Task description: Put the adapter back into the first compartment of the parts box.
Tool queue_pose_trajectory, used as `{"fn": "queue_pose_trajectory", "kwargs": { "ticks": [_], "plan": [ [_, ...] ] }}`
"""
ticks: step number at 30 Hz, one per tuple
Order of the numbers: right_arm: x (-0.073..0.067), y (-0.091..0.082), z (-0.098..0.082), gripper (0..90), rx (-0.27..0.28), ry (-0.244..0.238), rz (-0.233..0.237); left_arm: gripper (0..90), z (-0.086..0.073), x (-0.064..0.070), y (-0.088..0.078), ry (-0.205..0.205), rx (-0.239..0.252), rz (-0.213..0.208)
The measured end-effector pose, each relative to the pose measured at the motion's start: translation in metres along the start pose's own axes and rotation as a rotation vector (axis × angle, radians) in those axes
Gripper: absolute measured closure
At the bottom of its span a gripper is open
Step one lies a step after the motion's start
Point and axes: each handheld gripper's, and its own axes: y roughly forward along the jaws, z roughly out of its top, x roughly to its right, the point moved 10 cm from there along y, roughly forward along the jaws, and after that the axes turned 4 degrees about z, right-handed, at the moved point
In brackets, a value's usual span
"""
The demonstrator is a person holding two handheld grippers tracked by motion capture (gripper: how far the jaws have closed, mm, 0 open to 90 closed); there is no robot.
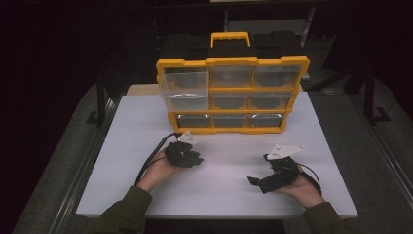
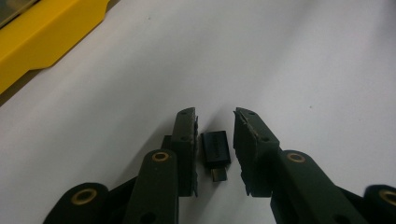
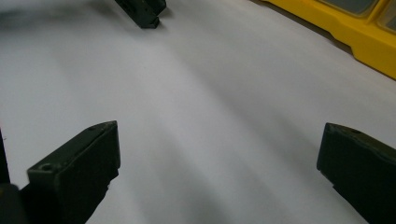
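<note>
Straddling: your left gripper (image 2: 215, 119) sits low on the table (image 2: 303, 56), jaws apart either side of a small black adapter (image 2: 215, 148), likely set to pinch it.
Right gripper (image 3: 217, 154): spread wide, carrying nothing.
Organizer (image 1: 233, 92): standing behind, one drawer (image 1: 184, 87) out.

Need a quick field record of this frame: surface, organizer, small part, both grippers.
surface: white table
organizer: yellow organizer upright at far side, top-left drawer pulled out
small part: black adapter on table, between left jaws, gaps both sides
left gripper: open, straddling adapter
right gripper: open wide, nothing between jaws
</note>
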Motion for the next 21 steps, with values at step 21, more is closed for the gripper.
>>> {"fn": "queue_pose_trajectory", "kwargs": {
  "ticks": [21],
  "plan": [
    [-0.0007,0.0005,-0.0005,0.0,-0.004,0.0,0.003,74.9,-0.003,-0.0002,0.0031,0.021,-0.026,0.031]
  ]
}}
